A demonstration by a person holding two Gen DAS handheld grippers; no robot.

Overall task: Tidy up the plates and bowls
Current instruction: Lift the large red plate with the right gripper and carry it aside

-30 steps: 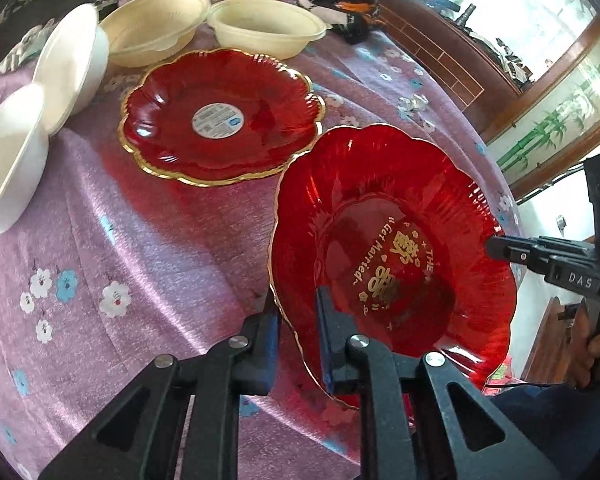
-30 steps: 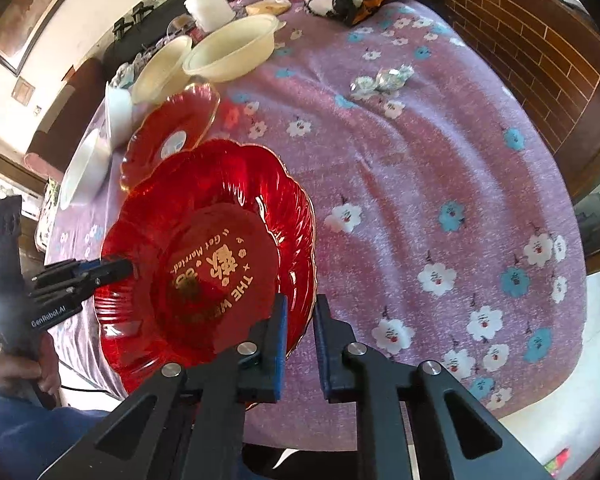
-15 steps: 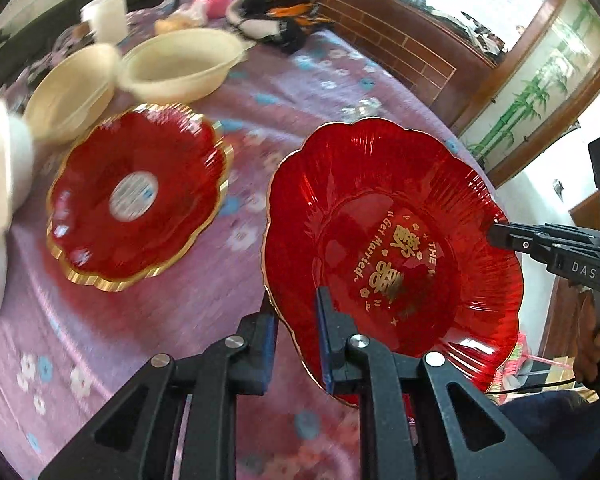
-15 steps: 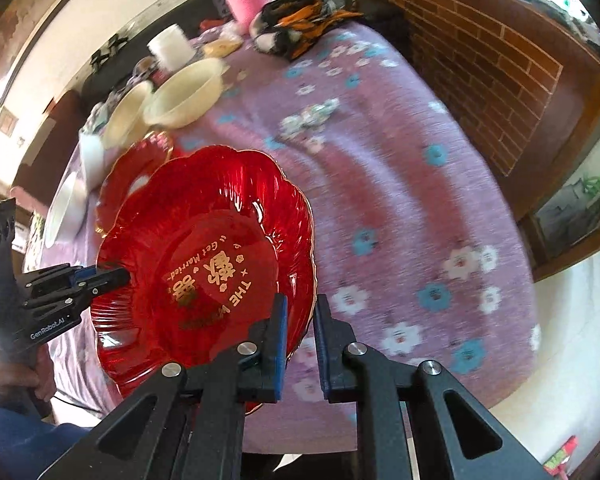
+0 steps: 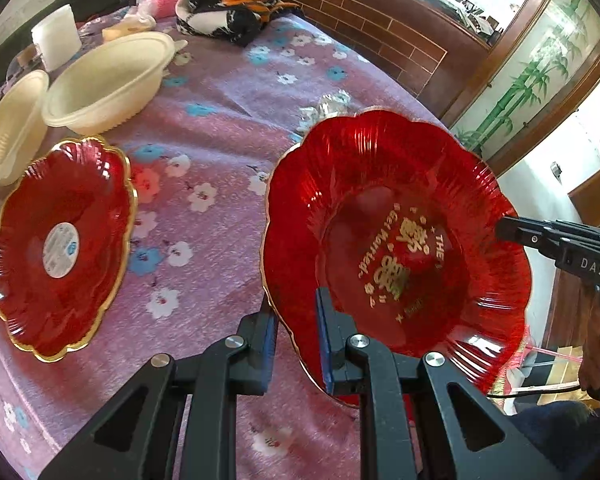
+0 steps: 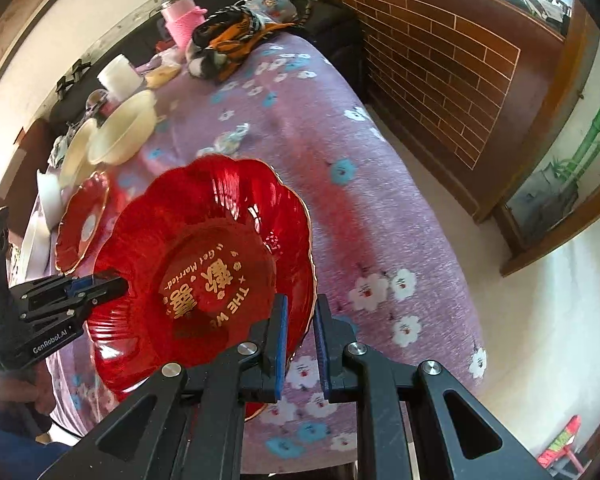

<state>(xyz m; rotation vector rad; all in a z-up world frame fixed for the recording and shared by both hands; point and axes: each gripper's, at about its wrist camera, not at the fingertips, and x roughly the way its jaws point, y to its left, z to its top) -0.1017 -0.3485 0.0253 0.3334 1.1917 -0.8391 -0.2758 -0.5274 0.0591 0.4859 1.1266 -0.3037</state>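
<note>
Left wrist view: my left gripper (image 5: 296,344) is pinching the lettered red plate (image 5: 396,256) by its near rim, above the tablecloth (image 5: 220,208) — I'm keeping it level, aiming for the stickered red plate (image 5: 60,248).

Right wrist view: my right gripper (image 6: 300,344) is pinching the opposite rim — I'm matching hands.

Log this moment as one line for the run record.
left tool: shut on lettered red plate rim | right tool: shut on opposite rim | plate: held above tablecloth | second red plate: on table
</note>
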